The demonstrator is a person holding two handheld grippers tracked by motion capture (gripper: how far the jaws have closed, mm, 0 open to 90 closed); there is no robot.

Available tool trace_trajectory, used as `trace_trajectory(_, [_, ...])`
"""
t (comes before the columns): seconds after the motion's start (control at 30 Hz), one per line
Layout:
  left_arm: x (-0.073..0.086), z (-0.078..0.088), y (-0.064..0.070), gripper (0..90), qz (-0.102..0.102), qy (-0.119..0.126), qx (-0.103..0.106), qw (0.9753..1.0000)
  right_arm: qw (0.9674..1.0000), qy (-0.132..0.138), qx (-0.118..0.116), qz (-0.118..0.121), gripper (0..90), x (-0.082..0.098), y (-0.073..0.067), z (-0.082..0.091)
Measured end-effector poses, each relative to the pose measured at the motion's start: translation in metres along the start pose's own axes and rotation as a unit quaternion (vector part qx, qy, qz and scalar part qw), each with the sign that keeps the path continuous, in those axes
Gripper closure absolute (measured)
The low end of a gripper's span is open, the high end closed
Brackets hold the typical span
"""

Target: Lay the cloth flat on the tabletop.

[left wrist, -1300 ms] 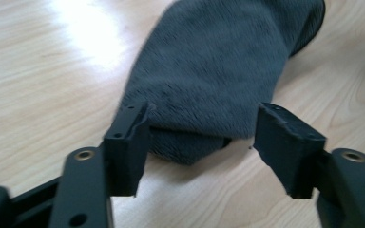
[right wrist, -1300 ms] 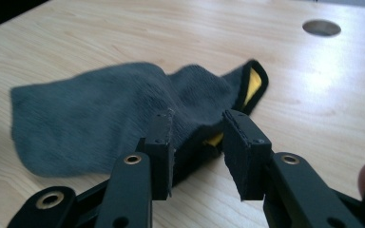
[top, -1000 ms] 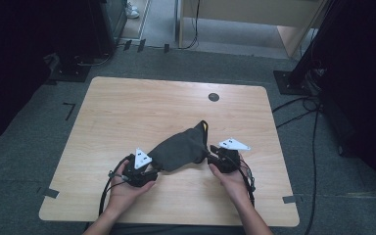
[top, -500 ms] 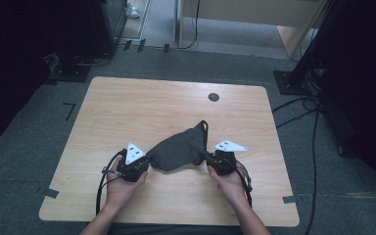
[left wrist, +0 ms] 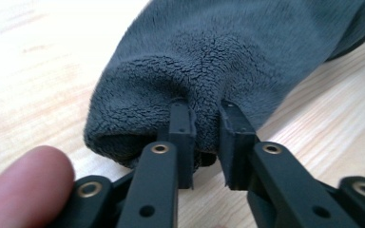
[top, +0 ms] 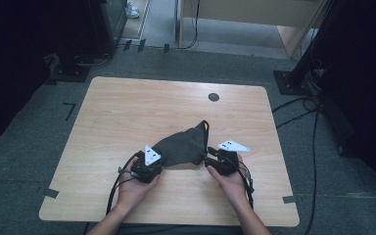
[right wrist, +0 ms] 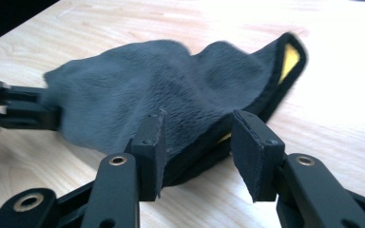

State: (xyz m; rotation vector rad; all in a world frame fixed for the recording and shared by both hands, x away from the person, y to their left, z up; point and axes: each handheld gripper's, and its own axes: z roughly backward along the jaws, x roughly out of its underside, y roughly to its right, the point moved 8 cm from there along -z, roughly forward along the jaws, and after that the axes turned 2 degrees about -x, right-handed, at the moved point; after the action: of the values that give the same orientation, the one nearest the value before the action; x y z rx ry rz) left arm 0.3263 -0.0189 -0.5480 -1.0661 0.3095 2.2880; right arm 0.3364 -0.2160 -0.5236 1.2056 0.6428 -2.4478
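A dark grey fleece cloth [top: 183,147] with a black hem and yellow underside lies bunched on the wooden table [top: 127,107]. My left gripper [top: 162,157] is at its left end. In the left gripper view a fold of the cloth [left wrist: 228,52] is pinched between the pads of the left gripper [left wrist: 206,116], whose jaws have just eased open a little. My right gripper [top: 206,157] is at the cloth's right edge. Its jaws have just been opening, and the right gripper [right wrist: 199,126] stands open astride the cloth [right wrist: 171,90] hem, pads off it.
A small black round grommet [top: 214,97] is set in the table near its far edge. Cables [top: 313,122] trail over the carpet to the right, and dark stands line both sides. A thumb [left wrist: 24,185] rests beside the left jaw.
The left gripper pulled out to the left, stretching the cloth, then came back right, and the cloth now lies more bunched. The right hand has stayed where it was.
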Motion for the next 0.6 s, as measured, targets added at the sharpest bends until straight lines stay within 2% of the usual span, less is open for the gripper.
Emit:
trace_trajectory(0.03, [-0.008,0.011,-0.005,79.5,0.011,0.014,0.018,0.9997,1.0000,0.006,0.005,0.001,56.0,-0.002,0.002,0.002])
trace_trajectory(0.07, [-0.012,0.018,-0.008,79.7,0.018,0.027,0.022,0.9992,0.9999,0.009,0.010,0.002,56.1,-0.003,0.004,0.004])
trace_trajectory(0.1, [-0.012,0.018,-0.008,79.8,0.018,0.027,0.022,0.9992,0.9999,0.009,0.010,0.002,56.1,-0.003,0.004,0.004])
trace_trajectory(0.13, [-0.017,0.026,-0.012,79.8,0.020,0.040,0.030,0.9985,0.9998,0.012,0.013,0.003,56.2,-0.003,0.007,0.005])
trace_trajectory(0.2, [-0.028,0.041,-0.015,79.7,0.030,0.070,0.062,0.9952,0.9997,0.016,0.018,0.001,56.5,-0.005,0.011,0.007])
trace_trajectory(0.23, [-0.031,0.046,-0.017,79.6,0.031,0.075,0.070,0.9943,0.9997,0.017,0.020,0.000,56.6,-0.005,0.013,0.007])
trace_trajectory(0.27, [-0.038,0.057,-0.024,79.5,0.047,0.092,0.087,0.9908,0.9996,0.017,0.022,-0.005,56.7,-0.005,0.015,0.006])
trace_trajectory(0.3, [-0.038,0.057,-0.024,79.4,0.047,0.092,0.087,0.9908,0.9996,0.017,0.022,-0.005,56.7,-0.005,0.015,0.006])
trace_trajectory(0.33, [-0.038,0.056,-0.039,79.3,0.080,0.092,0.084,0.9890,0.9996,0.016,0.021,-0.008,56.8,-0.005,0.014,0.004])
trace_trajectory(0.37, [-0.035,0.052,-0.050,78.8,0.100,0.088,0.070,0.9886,0.9997,0.013,0.022,-0.006,56.7,-0.004,0.013,0.003])
trace_trajectory(0.4, [-0.035,0.052,-0.050,77.8,0.100,0.088,0.070,0.9886,0.9997,0.013,0.022,-0.006,56.7,-0.004,0.013,0.003])
trace_trajectory(0.43, [-0.030,0.046,-0.064,77.8,0.128,0.081,0.050,0.9872,0.9997,0.011,0.022,-0.003,56.7,-0.003,0.012,0.002])
trace_trajectory(0.47, [-0.013,0.033,-0.089,73.9,0.168,0.057,-0.006,0.9842,0.9998,0.008,0.019,0.001,56.8,-0.002,0.008,-0.001])
trace_trajectory(0.5, [-0.006,0.031,-0.095,71.3,0.173,0.050,-0.026,0.9833,0.9998,0.006,0.018,0.003,56.7,-0.001,0.006,-0.002])
trace_trajectory(0.53, [-0.004,0.031,-0.095,69.8,0.169,0.050,-0.028,0.9840,0.9998,0.004,0.018,0.005,56.8,0.000,0.004,-0.003])
trace_trajectory(0.57, [-0.004,0.034,-0.091,68.6,0.160,0.057,-0.021,0.9852,0.9998,0.003,0.017,0.006,56.7,0.000,0.003,-0.003])
trace_trajectory(0.6, [-0.007,0.040,-0.083,66.9,0.137,0.069,-0.016,0.9880,0.9999,0.002,0.015,0.007,56.9,0.000,0.002,-0.004])
